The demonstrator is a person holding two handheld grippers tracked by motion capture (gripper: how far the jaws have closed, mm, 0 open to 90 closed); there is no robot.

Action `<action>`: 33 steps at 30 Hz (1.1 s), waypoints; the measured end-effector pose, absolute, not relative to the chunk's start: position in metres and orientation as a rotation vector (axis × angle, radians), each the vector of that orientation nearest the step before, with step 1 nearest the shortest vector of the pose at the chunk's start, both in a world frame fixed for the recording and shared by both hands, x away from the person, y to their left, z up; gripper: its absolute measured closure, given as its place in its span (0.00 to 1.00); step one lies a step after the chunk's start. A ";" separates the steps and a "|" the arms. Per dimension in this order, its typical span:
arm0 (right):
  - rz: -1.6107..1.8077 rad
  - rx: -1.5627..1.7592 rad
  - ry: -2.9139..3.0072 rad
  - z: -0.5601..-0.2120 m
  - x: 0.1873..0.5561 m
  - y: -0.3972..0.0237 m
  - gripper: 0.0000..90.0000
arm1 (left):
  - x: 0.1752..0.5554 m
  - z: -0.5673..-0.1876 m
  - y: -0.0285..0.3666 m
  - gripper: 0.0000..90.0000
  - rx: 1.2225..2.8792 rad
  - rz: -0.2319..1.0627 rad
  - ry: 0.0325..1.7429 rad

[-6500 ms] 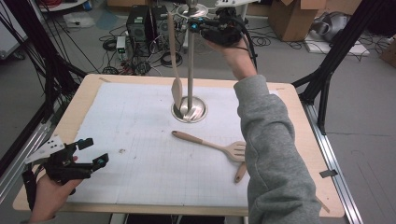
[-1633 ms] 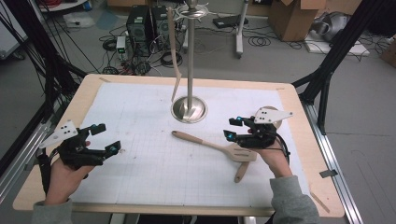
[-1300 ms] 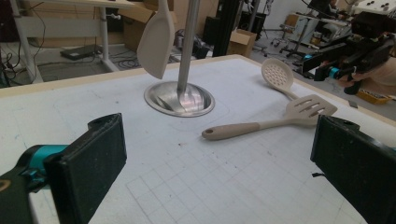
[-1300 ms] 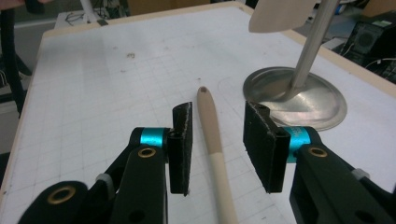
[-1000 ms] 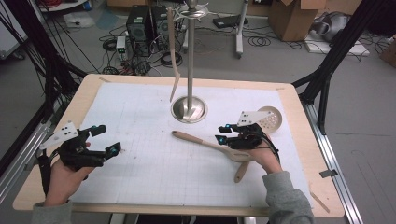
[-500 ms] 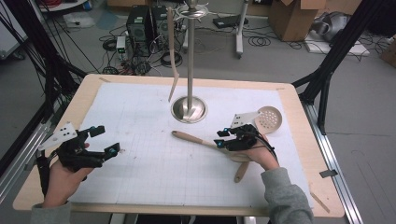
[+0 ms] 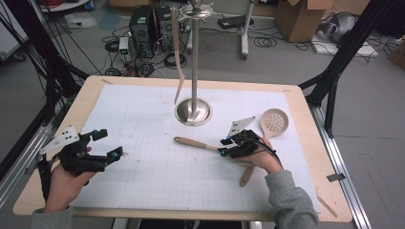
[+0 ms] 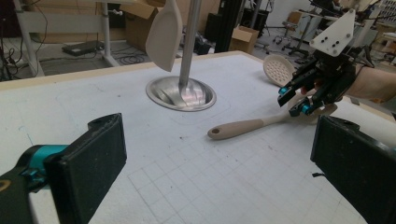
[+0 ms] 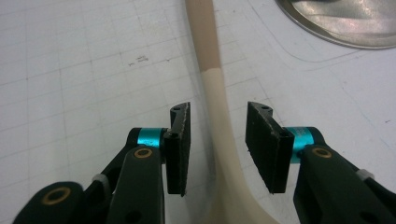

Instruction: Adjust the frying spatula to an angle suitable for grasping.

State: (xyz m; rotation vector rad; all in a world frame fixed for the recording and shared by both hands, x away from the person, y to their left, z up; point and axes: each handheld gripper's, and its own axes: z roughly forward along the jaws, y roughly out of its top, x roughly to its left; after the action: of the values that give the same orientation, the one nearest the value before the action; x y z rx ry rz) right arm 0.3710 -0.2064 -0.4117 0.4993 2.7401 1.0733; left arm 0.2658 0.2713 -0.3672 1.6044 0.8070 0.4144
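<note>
Black grippers [image 7: 223, 145], teal accents, grey sleeves [image 7: 291, 200]

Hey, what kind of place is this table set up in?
Probably a lab or workshop, not a kitchen: black frame struts surround the table, computer towers and loose cables sit on the floor, and cardboard boxes stand behind.

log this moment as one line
right gripper: open, jaws astride spatula handle | left gripper: open, empty | spatula flat on mat

Left gripper [image 7: 107, 145] at 8 o'clock, jaws wide apart, hand [image 7: 64, 179] low. Right gripper [image 7: 224, 145] at 4 o'clock, jaws parted, pads touching nothing, pointing 9 o'clock.
</note>
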 end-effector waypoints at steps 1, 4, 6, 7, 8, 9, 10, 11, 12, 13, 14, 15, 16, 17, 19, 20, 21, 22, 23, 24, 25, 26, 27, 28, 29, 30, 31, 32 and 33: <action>1.071 0.500 2.742 -0.411 0.371 -0.206 0.67 | 0.266 -0.367 0.271 0.04 1.604 0.413 0.808; 1.058 0.492 2.747 -0.409 0.371 -0.205 0.67 | 0.266 -0.368 0.271 0.04 1.604 0.412 0.809; 1.032 0.481 2.752 -0.407 0.371 -0.204 0.67 | 0.266 -0.368 0.271 0.04 1.606 0.411 0.808; 1.025 0.481 2.756 -0.406 0.371 -0.203 0.67 | 0.265 -0.368 0.271 0.04 1.607 0.411 0.809; 1.003 0.476 2.765 -0.405 0.372 -0.201 0.67 | 0.265 -0.368 0.271 0.04 1.610 0.413 0.806; 0.995 0.471 2.773 -0.405 0.372 -0.200 0.67 | 0.265 -0.368 0.271 0.04 1.609 0.413 0.806; 0.992 0.464 2.774 -0.405 0.373 -0.199 0.67 | 0.265 -0.368 0.271 0.04 1.608 0.413 0.806; 0.982 0.460 2.783 -0.406 0.374 -0.198 0.67 | 0.265 -0.368 0.270 0.04 1.606 0.410 0.806; 0.962 0.462 2.795 -0.407 0.374 -0.197 0.67 | 0.265 -0.368 0.270 0.04 1.606 0.410 0.807; 0.954 0.460 2.802 -0.408 0.375 -0.196 0.67 | 0.265 -0.368 0.270 0.04 1.607 0.410 0.808; 0.949 0.459 2.801 -0.410 0.376 -0.196 0.67 | 0.265 -0.368 0.270 0.04 1.608 0.410 0.808; 0.946 0.464 2.805 -0.410 0.376 -0.195 0.68 | 0.265 -0.368 0.271 0.04 1.610 0.410 0.807; 0.938 0.472 2.810 -0.411 0.376 -0.195 0.68 | 0.265 -0.369 0.271 0.04 1.609 0.410 0.808; 0.938 0.469 2.808 -0.411 0.377 -0.195 0.68 | 0.265 -0.369 0.271 0.04 1.610 0.409 0.808; 0.924 0.473 2.821 -0.412 0.378 -0.194 0.68 | 0.264 -0.369 0.271 0.04 1.611 0.410 0.809; 0.921 0.466 2.819 -0.413 0.379 -0.194 0.68 | 0.264 -0.369 0.271 0.04 1.613 0.411 0.809; 0.918 0.469 2.822 -0.413 0.380 -0.194 0.69 | 0.264 -0.369 0.270 0.04 1.612 0.411 0.811; 0.908 0.480 2.828 -0.413 0.380 -0.194 0.69 | 0.264 -0.369 0.271 0.04 1.613 0.409 0.810; 0.901 0.476 2.830 -0.413 0.380 -0.193 0.69 | 0.263 -0.369 0.270 0.04 1.613 0.409 0.810; 0.895 0.474 2.836 -0.413 0.380 -0.193 0.70 | 0.263 -0.369 0.270 0.04 1.613 0.410 0.810; 0.883 0.472 2.839 -0.414 0.380 -0.192 0.70 | 0.263 -0.369 0.270 0.04 1.614 0.411 0.810; 0.869 0.469 2.843 -0.415 0.381 -0.191 0.70 | 0.263 -0.370 0.270 0.04 1.614 0.411 0.812; 0.854 0.462 2.848 -0.416 0.381 -0.191 0.71 | 0.263 -0.370 0.270 0.04 1.615 0.411 0.811; 0.837 0.467 2.854 -0.416 0.381 -0.190 0.71 | 0.263 -0.370 0.271 0.04 1.617 0.412 0.810; 0.831 0.472 2.856 -0.417 0.381 -0.190 0.72 | 0.262 -0.370 0.270 0.04 1.616 0.411 0.812; 0.823 0.469 2.858 -0.418 0.382 -0.190 0.72 | 0.262 -0.370 0.270 0.04 1.613 0.410 0.813; 0.825 0.455 2.856 -0.419 0.383 -0.189 0.73 | 0.262 -0.370 0.271 0.04 1.613 0.411 0.813; 0.817 0.464 2.857 -0.419 0.383 -0.189 0.74 | 0.262 -0.370 0.271 0.04 1.613 0.411 0.814; 0.810 0.463 2.860 -0.420 0.383 -0.189 0.75 | 0.262 -0.370 0.271 0.04 1.616 0.411 0.813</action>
State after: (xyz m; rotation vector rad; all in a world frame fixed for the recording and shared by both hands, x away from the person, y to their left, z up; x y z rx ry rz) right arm 0.3831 -0.1890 -0.4198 0.4630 2.8602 0.8098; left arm 0.2622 0.2714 -0.3698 1.6163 0.8128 0.4113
